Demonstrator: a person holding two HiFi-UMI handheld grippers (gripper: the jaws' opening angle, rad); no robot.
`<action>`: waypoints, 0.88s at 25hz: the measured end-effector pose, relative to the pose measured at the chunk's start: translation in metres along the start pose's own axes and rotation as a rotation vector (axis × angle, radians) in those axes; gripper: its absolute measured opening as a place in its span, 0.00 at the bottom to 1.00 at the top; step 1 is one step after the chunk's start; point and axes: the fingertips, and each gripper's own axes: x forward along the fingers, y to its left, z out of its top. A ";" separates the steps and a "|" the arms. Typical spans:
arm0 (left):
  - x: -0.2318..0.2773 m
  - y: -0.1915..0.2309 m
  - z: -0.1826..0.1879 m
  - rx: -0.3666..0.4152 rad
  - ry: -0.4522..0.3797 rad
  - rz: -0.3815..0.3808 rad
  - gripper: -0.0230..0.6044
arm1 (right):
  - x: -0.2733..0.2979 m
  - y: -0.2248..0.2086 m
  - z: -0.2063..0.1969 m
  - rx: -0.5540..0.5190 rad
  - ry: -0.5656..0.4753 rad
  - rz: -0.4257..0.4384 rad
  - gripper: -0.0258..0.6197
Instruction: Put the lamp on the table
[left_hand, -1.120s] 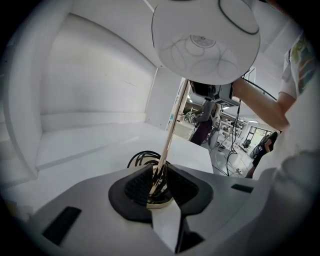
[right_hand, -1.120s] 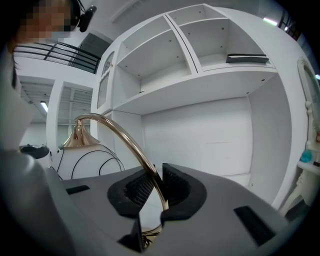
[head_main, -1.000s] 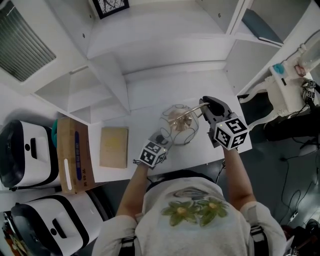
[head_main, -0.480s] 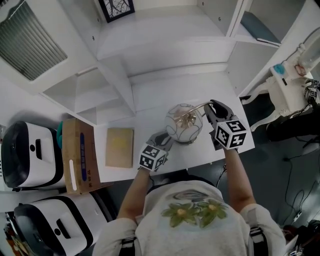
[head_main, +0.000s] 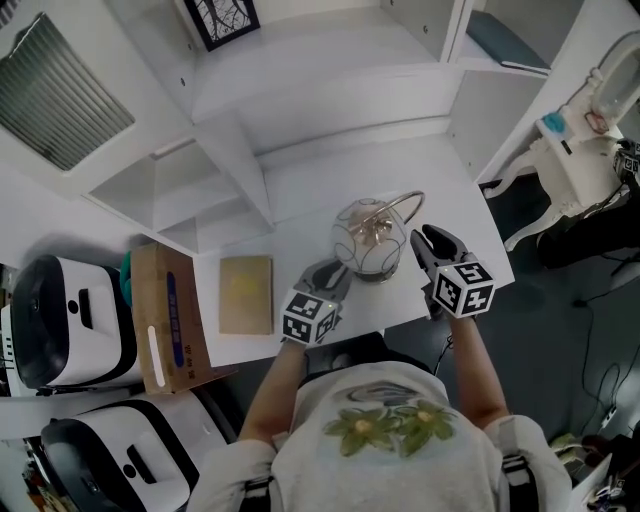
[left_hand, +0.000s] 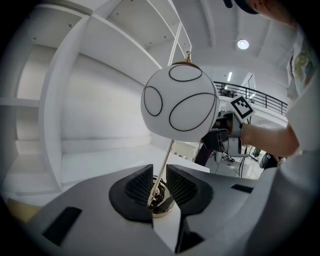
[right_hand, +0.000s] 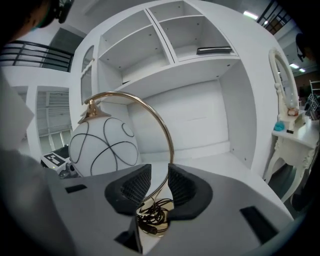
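Left gripper (left_hand: 159, 184) and right gripper (right_hand: 159, 186), both spread, flank the lamp (head_main: 368, 236) on the table (head_main: 300, 182), seemingly without gripping.

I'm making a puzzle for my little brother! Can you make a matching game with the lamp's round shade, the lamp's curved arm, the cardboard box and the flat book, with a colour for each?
Things:
1. lamp's round shade
2. lamp's curved arm
3. cardboard box
4. flat book

Colours:
A. shiny gold
B. brown with a blue stripe
C. white with thin black lines
D. plain pale tan

Pairs: 1-C, 2-A, 3-B, 4-D
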 end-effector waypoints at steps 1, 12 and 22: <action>-0.002 -0.002 0.001 -0.001 -0.004 -0.001 0.16 | -0.004 0.004 -0.004 0.004 0.004 0.006 0.19; -0.025 -0.037 0.013 0.038 -0.028 -0.016 0.16 | -0.035 0.067 -0.038 0.108 0.035 0.170 0.17; -0.049 -0.078 0.031 0.081 -0.065 -0.066 0.10 | -0.065 0.120 -0.039 0.084 -0.009 0.268 0.09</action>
